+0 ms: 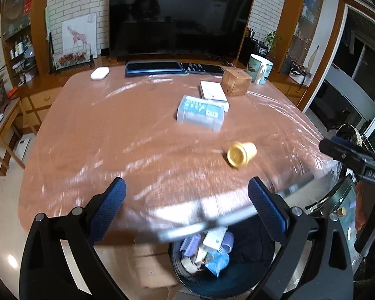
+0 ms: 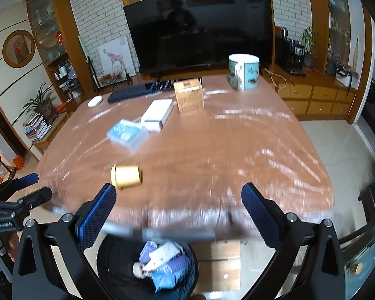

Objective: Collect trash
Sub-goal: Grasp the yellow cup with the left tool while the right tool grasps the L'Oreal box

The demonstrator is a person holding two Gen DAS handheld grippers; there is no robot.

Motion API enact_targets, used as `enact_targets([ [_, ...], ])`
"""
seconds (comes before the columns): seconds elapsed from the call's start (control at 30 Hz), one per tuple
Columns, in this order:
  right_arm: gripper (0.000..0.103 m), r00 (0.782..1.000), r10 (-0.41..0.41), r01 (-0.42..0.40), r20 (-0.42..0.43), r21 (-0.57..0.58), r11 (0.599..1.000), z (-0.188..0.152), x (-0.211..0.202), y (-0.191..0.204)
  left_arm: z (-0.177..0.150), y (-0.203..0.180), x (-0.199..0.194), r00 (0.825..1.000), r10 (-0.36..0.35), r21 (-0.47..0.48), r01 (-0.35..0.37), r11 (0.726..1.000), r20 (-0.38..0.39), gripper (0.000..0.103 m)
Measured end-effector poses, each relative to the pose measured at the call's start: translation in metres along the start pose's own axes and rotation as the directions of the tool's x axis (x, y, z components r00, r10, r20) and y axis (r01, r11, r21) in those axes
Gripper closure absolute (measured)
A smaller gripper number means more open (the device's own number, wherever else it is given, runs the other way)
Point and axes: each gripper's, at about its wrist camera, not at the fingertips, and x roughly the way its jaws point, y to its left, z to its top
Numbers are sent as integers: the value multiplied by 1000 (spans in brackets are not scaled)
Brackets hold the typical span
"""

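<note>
A yellow cup lies on its side on the brown table, right of centre; it also shows in the right wrist view. A black trash bin with several scraps of trash stands on the floor below the table's near edge, also in the right wrist view. My left gripper is open and empty above the bin and table edge. My right gripper is open and empty above the same edge, with the cup just beyond its left finger.
A clear plastic box, a white box, a wooden box and a teal mug stand further back. A keyboard, a white mouse and a large TV are at the far edge.
</note>
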Motion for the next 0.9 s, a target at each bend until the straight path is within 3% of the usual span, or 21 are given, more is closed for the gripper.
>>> enact_targets([
  [0.27, 4, 998, -55, 55, 7, 16, 998, 33, 36, 4, 24, 3, 30, 995, -83, 52, 86, 995, -56, 4],
  [0.5, 4, 997, -73, 73, -10, -8, 997, 69, 74, -6, 23, -29, 53, 985, -133, 54, 140, 989, -114, 4],
  [0.7, 4, 998, -38, 34, -44, -80, 996, 94, 114, -11, 22, -59, 73, 986, -89, 32, 95, 995, -138, 4],
  [0.9, 4, 996, 17, -30, -86, -151, 988, 119, 156, -17, 22, -72, 88, 989, -9, -84, -3, 996, -146, 5],
])
